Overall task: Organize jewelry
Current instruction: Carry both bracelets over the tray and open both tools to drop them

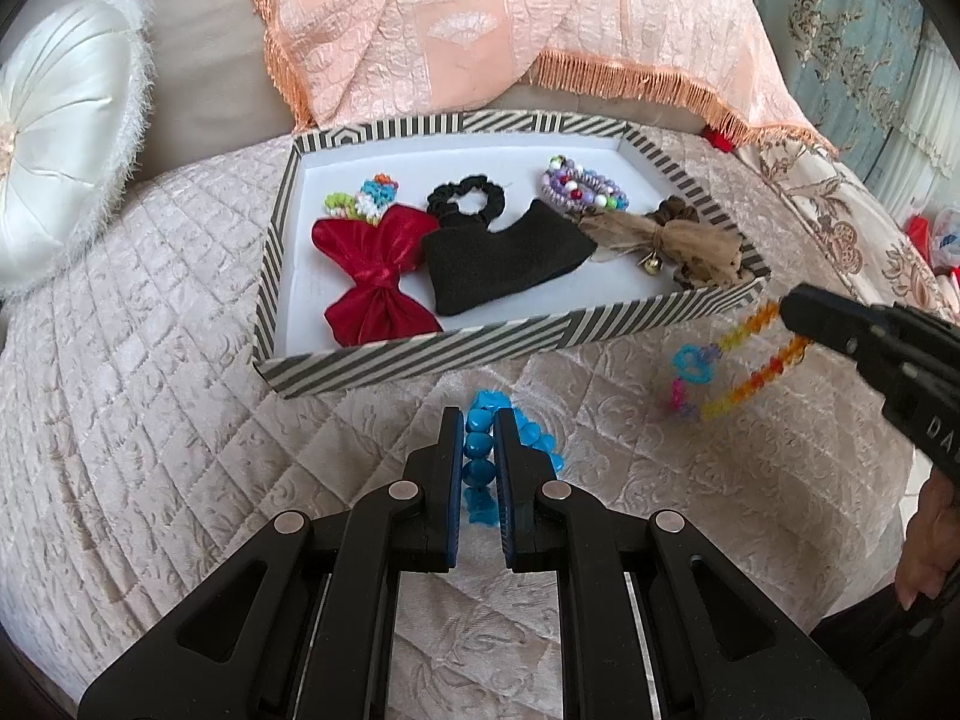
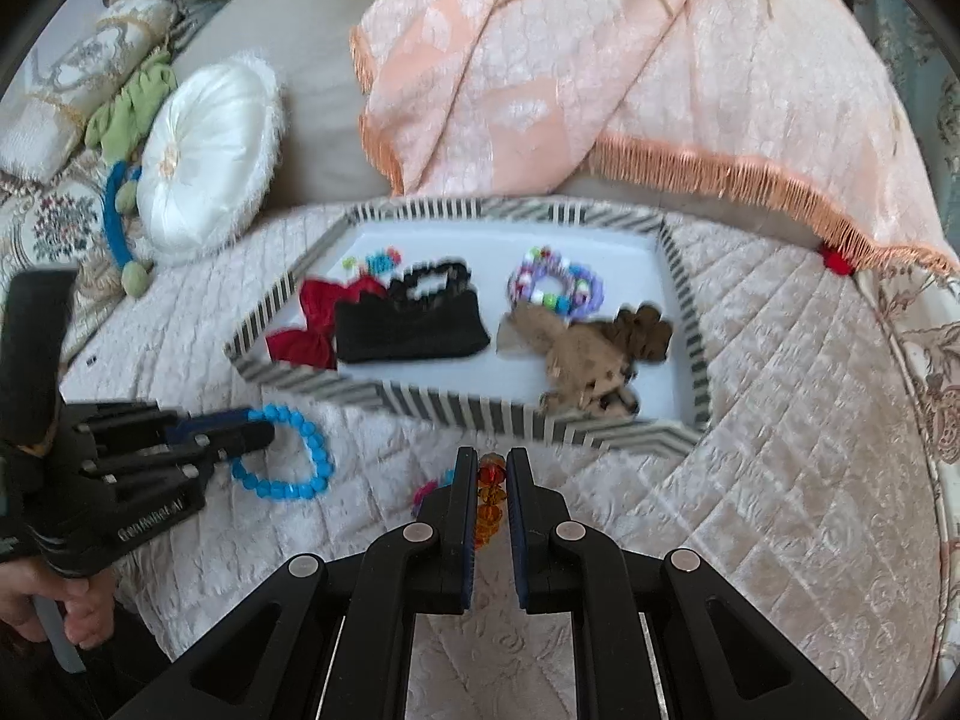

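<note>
Blue beads first: on the quilted cover, the left gripper point(image 1: 480, 420) pinches a blue bead bracelet point(image 1: 489, 456), its strand running along the fingers toward twelve o'clock, just short of the striped tray point(image 1: 420, 354). At three o'clock, the right gripper point(image 1: 792, 315) clamps an orange-and-yellow beaded bracelet point(image 1: 750, 360), its loop trailing toward eight o'clock. Both should probably lift clear of the tray's near wall before releasing over bare white floor.

You face a quilted beige bedspread point(image 1: 150, 420), peach fringed throw point(image 1: 480, 30) at top, round white cushion point(image 1: 66, 138) upper left, daylight.
</note>
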